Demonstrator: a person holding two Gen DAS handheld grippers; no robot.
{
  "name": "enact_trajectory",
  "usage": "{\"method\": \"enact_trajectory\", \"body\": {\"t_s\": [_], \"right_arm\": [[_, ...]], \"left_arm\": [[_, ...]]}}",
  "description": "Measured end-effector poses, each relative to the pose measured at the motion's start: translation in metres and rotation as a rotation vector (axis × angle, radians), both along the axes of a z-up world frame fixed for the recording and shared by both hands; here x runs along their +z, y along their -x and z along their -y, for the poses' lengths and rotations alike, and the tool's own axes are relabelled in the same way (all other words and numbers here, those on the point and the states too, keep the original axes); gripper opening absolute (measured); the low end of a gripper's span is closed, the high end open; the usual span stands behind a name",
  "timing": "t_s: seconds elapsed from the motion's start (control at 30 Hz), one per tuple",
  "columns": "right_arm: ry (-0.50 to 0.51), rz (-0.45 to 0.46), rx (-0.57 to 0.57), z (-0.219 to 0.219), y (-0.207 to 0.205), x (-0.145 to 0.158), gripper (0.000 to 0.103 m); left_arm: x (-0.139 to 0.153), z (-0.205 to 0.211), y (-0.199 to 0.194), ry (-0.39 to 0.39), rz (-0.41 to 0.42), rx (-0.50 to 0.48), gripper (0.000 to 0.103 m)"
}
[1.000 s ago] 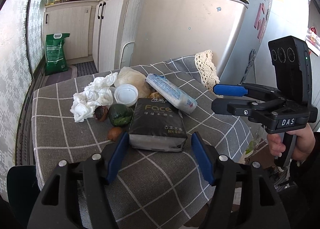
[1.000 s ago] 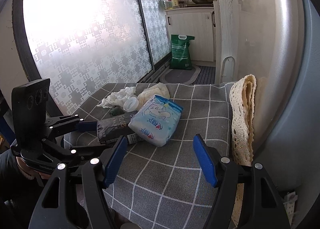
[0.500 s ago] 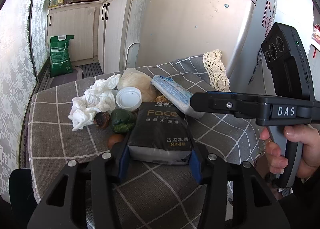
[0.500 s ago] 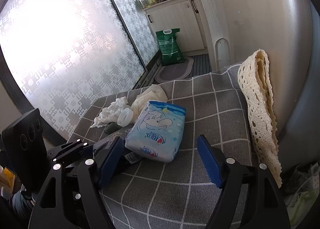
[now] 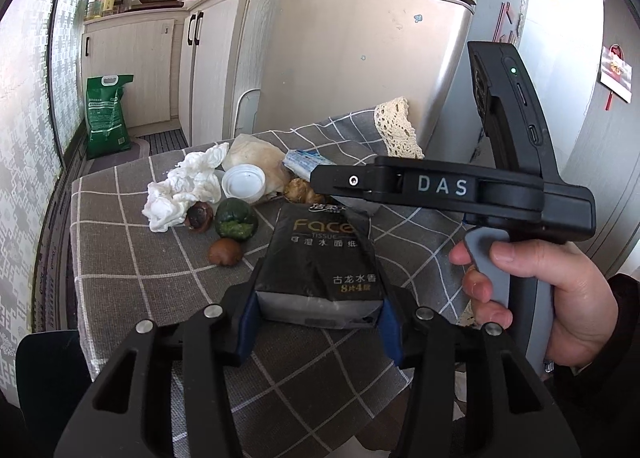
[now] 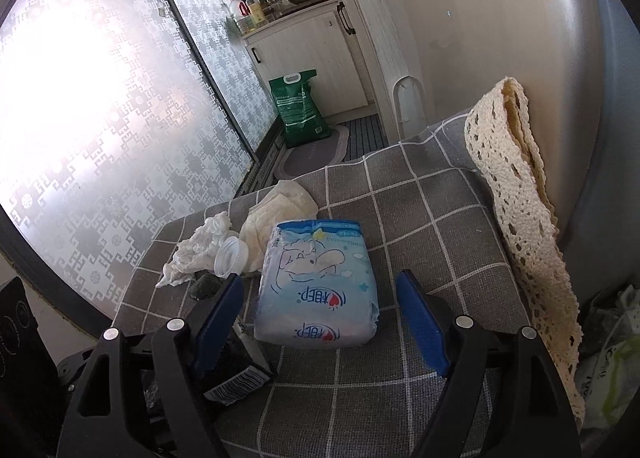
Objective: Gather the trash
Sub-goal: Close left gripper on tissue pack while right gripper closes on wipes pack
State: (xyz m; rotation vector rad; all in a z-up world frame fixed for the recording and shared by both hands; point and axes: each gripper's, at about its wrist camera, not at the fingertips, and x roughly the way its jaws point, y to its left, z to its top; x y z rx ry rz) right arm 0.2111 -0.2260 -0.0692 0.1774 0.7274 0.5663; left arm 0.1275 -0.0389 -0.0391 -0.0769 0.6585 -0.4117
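Note:
A black "Face" tissue pack lies on the grey checked tablecloth, and my left gripper is shut on its near end, both blue pads pressed to its sides. A light blue tissue pack lies flat between the blue pads of my right gripper, which is open with a small gap on each side. In the left wrist view the right gripper crosses just above the black pack, held by a hand. A corner of the black pack shows behind the right gripper's left finger.
Behind the packs lie a crumpled white tissue, a white lid, a cream wrapper, a green lump and brown scraps. A lace cloth hangs against the fridge. On the floor stands a green bag.
My left gripper moved in and shut on the black pack. My right gripper rolled, came forward and now straddles the blue pack, which has swung lengthwise between its fingers.

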Motion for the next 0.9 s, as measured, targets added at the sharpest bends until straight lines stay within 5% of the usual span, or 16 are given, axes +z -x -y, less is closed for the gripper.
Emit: {"method": "enact_trajectory", "body": {"t_s": [0.33,0.47,0.9], "right_arm": [[0.022,0.025,-0.036,-0.010,0.000,-0.005,0.078],[0.023,0.025,-0.025,-0.014,-0.002,-0.009,0.053],[0.068,0.161,-0.020,-0.026,0.022,0.037,0.051]], "left_arm": [[0.010,-0.002,0.029,-0.028,0.034,-0.068,0.052],[0.012,-0.013,0.043,-0.020,0.050,-0.083,0.052],[0.030,-0.081,0.073,0.053,0.121,0.066,0.052]]}}
